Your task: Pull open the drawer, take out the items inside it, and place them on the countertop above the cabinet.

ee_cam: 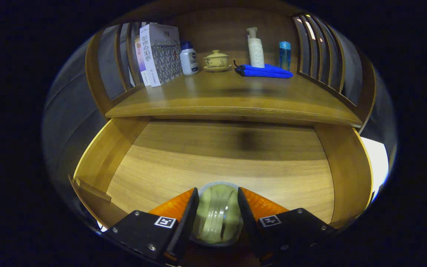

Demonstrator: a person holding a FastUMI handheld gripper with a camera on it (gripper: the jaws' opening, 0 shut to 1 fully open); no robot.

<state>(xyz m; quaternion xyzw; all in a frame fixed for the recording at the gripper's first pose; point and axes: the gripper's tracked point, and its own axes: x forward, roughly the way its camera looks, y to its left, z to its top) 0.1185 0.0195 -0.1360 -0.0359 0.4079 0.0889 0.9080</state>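
Pinching a pale green jar [218, 213] between both fingers, the gripper [218, 207] sits low over the open drawer [217, 163]. To do this well, lift straight until the jar clears the bench [221, 97] edge, then set it on bare wood ahead of the blue cloth [265, 71] and the books [159, 53].

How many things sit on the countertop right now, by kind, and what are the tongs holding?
Books: 2
Bottles: 3 (white squat bottle, pump bottle, blue bottle)
Lidded cup on saucer: 1
Folded blue cloth: 1
Total on countertop: 7
Tongs shut on a pale green jar over the open drawer.
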